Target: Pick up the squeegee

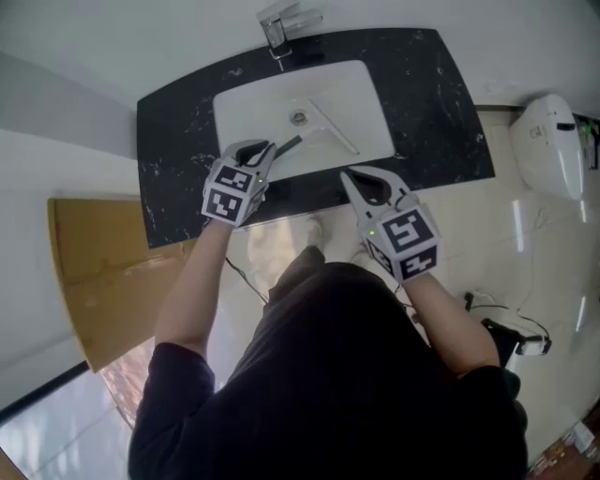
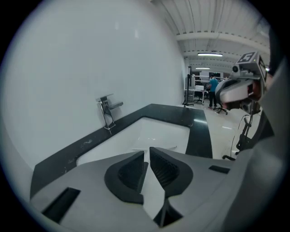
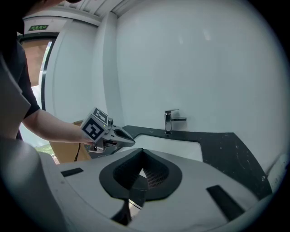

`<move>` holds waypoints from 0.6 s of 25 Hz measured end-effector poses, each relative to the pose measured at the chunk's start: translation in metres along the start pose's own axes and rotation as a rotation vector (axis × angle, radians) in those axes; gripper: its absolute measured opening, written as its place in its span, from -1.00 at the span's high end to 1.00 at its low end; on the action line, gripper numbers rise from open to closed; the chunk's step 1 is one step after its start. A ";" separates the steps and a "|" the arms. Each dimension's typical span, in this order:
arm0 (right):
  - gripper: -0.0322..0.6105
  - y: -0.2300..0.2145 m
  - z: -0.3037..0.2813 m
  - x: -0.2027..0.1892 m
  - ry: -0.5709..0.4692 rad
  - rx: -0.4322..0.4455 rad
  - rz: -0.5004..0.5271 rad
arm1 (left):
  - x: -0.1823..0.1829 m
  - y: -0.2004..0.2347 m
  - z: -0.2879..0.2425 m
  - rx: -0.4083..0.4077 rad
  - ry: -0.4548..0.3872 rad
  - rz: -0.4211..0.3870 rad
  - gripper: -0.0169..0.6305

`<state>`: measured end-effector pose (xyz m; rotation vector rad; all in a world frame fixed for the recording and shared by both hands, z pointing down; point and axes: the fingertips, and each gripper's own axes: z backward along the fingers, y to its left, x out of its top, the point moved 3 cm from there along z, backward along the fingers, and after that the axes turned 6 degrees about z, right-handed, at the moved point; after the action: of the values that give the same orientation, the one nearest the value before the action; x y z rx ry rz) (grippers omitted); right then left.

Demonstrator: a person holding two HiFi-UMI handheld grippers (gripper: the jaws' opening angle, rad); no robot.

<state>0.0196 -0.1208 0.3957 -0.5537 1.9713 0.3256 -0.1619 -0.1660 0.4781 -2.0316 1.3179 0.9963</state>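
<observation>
The squeegee (image 1: 330,126) lies in the white basin (image 1: 246,101), its pale blade slanting across the bowl and its dark handle (image 1: 289,144) pointing toward the near left. My left gripper (image 1: 270,148) hangs over the basin's front rim with its tips at the handle's end. In the left gripper view its jaws (image 2: 147,152) stand a narrow slit apart with only white basin showing between them; the handle is hidden beneath. My right gripper (image 1: 345,174) hovers over the counter's front edge, tips together and empty (image 3: 142,152).
A black stone counter (image 1: 178,141) surrounds the basin, with a chrome faucet (image 1: 281,26) at the back against the white wall. A white fixture (image 1: 548,141) stands to the right. Brown cardboard (image 1: 94,262) lies on the floor at left, cables (image 1: 511,323) at right.
</observation>
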 end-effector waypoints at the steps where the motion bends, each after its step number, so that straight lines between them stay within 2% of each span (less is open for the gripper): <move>1: 0.91 -0.005 -0.007 0.000 0.007 -0.017 -0.016 | -0.006 0.007 -0.016 -0.022 0.023 -0.002 0.81; 8: 0.91 -0.034 -0.043 -0.014 0.080 -0.119 -0.107 | -0.052 0.023 -0.123 -0.200 0.218 -0.070 0.52; 15: 0.91 -0.056 -0.052 -0.015 0.094 -0.168 -0.160 | -0.097 0.009 -0.178 -0.335 0.396 -0.093 0.43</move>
<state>0.0142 -0.1894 0.4333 -0.8434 1.9862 0.3730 -0.1418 -0.2498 0.6612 -2.6252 1.2954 0.8441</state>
